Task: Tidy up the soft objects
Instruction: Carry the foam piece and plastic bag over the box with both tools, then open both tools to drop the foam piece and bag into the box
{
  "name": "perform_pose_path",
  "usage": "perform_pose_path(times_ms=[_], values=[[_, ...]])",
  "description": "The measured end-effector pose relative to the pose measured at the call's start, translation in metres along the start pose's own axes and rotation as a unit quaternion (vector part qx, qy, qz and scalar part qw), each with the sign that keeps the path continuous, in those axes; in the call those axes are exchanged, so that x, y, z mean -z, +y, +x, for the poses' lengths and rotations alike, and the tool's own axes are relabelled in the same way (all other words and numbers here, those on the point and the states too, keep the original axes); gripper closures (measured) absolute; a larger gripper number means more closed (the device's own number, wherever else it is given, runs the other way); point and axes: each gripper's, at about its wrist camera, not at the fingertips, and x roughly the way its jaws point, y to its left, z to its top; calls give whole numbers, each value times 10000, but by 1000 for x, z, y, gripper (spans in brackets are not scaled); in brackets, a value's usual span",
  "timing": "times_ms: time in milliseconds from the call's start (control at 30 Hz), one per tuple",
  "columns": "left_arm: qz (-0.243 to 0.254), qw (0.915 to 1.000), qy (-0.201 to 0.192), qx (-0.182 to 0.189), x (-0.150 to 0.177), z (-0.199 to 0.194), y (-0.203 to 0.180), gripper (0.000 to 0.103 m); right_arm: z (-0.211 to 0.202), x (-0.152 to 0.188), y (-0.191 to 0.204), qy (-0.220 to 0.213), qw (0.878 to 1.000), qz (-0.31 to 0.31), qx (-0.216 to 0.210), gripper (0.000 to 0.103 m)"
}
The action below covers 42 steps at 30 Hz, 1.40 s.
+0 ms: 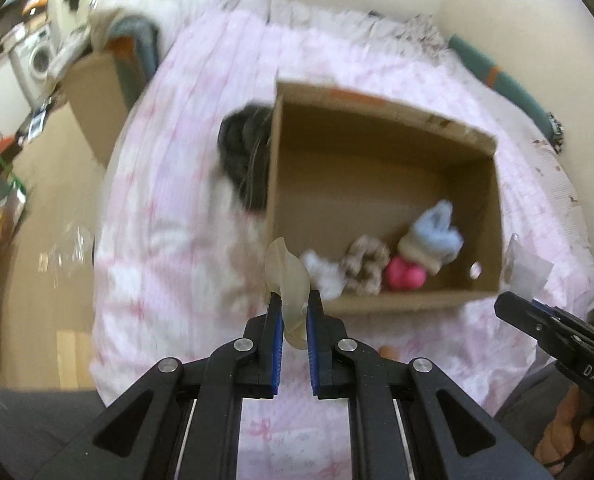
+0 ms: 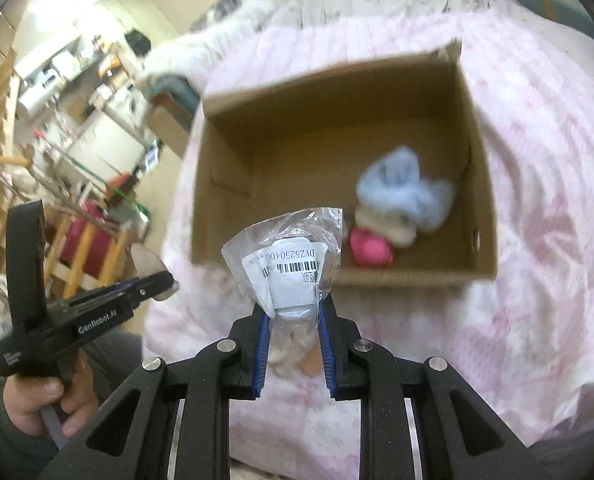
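An open cardboard box [image 1: 377,148] [image 2: 297,128] lies on the pink bedspread [image 1: 185,208]. In its near right corner are a fluffy blue item [image 1: 437,232] [image 2: 401,188], a pink item [image 1: 405,274] [image 2: 371,250], a brown checked scrunchie [image 1: 367,264] and a white fluffy piece [image 1: 321,270]. My left gripper [image 1: 295,300] [image 2: 169,280] is shut on a thin pale translucent pad [image 1: 287,276] [image 2: 147,260], just short of the box's near left corner. My right gripper [image 2: 293,304] [image 1: 509,304] is shut on a clear plastic bag with a white barcode label [image 2: 293,268] [image 1: 525,264], in front of the box's near wall.
A dark bundle [image 1: 245,160] lies against the box's left wall. A white blanket heap [image 1: 157,4] sits at the far end of the bed, a teal cushion [image 1: 513,84] at the right. Left of the bed are floor, a washing machine [image 1: 37,60] and cluttered shelves [image 2: 77,80].
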Motion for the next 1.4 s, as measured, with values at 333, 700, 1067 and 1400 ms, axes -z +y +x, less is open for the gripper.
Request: perform_pose_path(times_ms=[333, 700, 1067, 1400], values=[[363, 9973, -511, 383, -46, 13, -14, 93, -26, -46, -15, -885, 9958, -209, -62, 79], [836, 9960, -272, 135, -29, 63, -34, 90, 46, -37, -42, -21, 9990, 256, 361, 79], [586, 9975, -54, 384, -32, 72, -30, 77, 55, -42, -36, 37, 9996, 131, 250, 79], [751, 9967, -266, 154, -28, 64, -37, 32, 59, -39, -34, 100, 9993, 82, 336, 79]])
